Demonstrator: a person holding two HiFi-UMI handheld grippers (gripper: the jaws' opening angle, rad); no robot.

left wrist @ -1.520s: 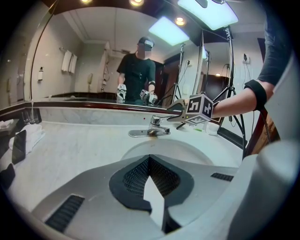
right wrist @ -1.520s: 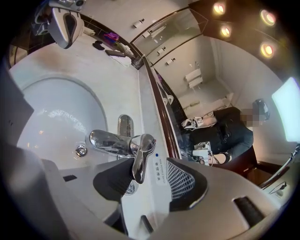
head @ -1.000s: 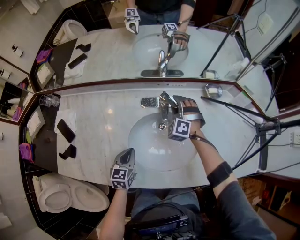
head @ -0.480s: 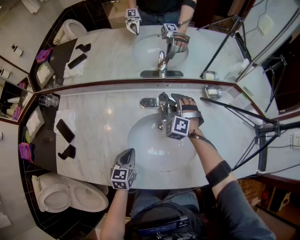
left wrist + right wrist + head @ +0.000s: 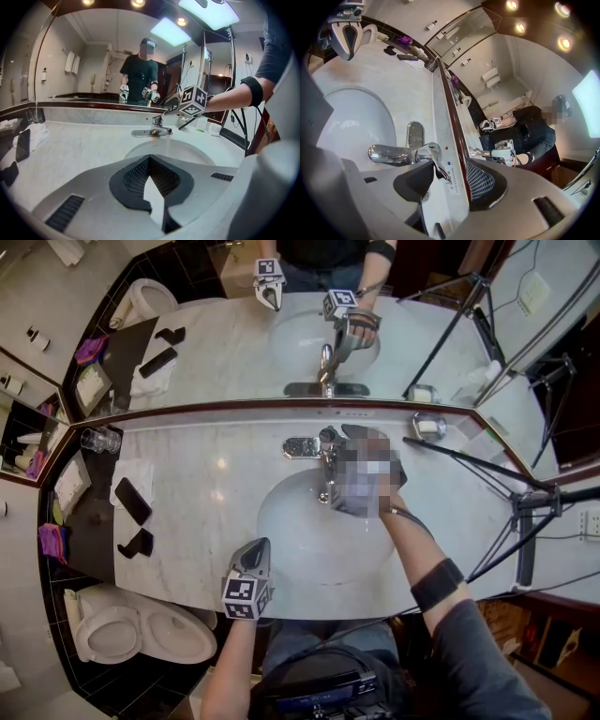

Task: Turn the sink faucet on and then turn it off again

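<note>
At the back of the white sink basin (image 5: 281,526), set into the marble worktop (image 5: 206,493), the chrome faucet (image 5: 326,463) is standing with its spout reaching out over the bowl. We are holding the right claw (image 5: 449,177) at it with the jaws spread wide; the lever (image 5: 437,165) is sitting between them, close against one pad and apart from the other, so nothing is being gripped. We are keeping the left claw (image 5: 256,554) closed and empty at the near rim of the basin, well apart from the faucet and pointing toward it. A faint pale streak is showing under the spout in the left gripper view, but we cannot tell whether water is running. Near the left end of the worktop clear glasses (image 5: 98,440) are standing by the mirror, their contents too small to make out. To the right of the faucet a small metal dish (image 5: 428,424) is holding a white bar. Below the worktop's left end a toilet (image 5: 141,629) is standing open, its bowl showing white.
</note>
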